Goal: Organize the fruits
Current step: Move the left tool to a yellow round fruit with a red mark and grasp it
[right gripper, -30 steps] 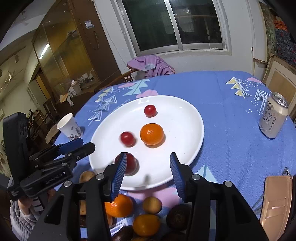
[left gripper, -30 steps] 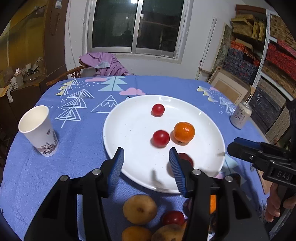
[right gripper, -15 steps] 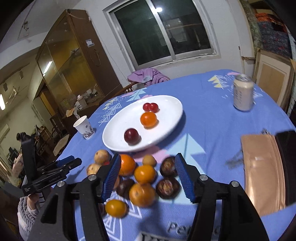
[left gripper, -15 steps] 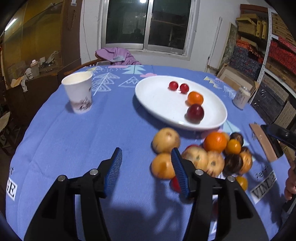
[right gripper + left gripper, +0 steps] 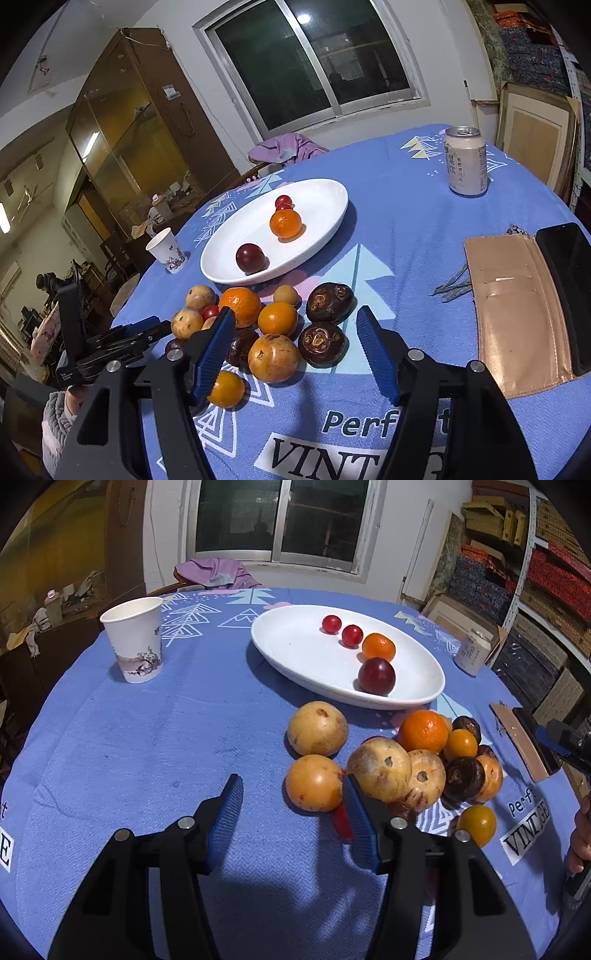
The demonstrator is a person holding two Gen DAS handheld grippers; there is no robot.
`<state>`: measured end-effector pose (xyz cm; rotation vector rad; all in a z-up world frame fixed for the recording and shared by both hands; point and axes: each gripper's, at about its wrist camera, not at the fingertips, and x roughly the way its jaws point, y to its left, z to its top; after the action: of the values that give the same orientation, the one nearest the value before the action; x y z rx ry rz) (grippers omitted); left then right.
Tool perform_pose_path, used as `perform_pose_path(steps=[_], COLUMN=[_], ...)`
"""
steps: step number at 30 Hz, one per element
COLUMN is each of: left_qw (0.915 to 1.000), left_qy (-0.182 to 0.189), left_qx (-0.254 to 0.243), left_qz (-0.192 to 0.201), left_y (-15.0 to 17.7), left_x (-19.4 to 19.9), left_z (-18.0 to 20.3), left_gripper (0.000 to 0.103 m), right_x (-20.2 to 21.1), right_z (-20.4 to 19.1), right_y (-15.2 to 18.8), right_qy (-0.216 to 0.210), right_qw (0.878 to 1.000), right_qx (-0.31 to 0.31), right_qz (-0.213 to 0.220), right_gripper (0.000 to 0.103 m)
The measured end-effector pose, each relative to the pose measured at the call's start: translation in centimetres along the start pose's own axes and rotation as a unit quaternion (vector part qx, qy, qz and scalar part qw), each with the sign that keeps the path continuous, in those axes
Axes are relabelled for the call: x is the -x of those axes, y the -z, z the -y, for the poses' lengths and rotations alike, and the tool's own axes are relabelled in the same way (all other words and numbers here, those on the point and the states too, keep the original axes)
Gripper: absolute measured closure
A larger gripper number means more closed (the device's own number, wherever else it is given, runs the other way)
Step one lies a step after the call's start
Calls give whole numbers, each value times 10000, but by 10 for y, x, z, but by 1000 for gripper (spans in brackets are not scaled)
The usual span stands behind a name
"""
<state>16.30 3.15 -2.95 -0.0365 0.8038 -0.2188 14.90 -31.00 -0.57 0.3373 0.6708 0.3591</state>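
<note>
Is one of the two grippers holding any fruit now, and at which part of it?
Nothing is held. The left gripper is open above the blue tablecloth, and the right gripper is open over the pile of loose fruit, touching none.

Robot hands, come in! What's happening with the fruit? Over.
Left gripper open, empty. Right gripper open, empty. Four fruits on white plate; fruit pile waits on tablecloth. Nothing blocking.

Red fruit (image 5: 341, 821), lower centre, mostly hidden behind gripper finger (image 5: 360, 819); possibly a tomato. Phone (image 5: 567, 291) cut off at right edge.
</note>
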Motion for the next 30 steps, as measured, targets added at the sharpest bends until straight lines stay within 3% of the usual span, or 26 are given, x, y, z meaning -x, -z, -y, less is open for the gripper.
perform_pose_path(steps=[4,7,11,15,20,25,30], left_qw=[9996,9986,9966,9933,9958,9965,9960], left_qy=[-177,-421,-710,-1123,-758,-728,-704], left_qx=[-208,-334,-408,-103,285,-289,-514], left_qz=[-48,12,49,261,432,299,172], left_y=[-2,-4,-3,-4,-7,1,2], left_x=[-10,-12,-8,9,24,13,-1], left_z=[7,11,5,-17,-32,-3,10], left_gripper=[47,34,33,33,34,34,34], right_x=[0,-1,0,4,5,5,3], right_z=[-1,-2,0,3,0,0,-2], right_y=[-1,-1,-2,-3,-4,-3,-2], right_qy=[-18,-33,-31,-77,-108,-113,-109], right_qw=[10000,10000,10000,9999,9999,9999,9999], right_qx=[13,20,-27,-103,-51,-35,10], right_qz=[12,16,30,89,101,95,53], right_gripper=[31,31,31,30,30,30,30])
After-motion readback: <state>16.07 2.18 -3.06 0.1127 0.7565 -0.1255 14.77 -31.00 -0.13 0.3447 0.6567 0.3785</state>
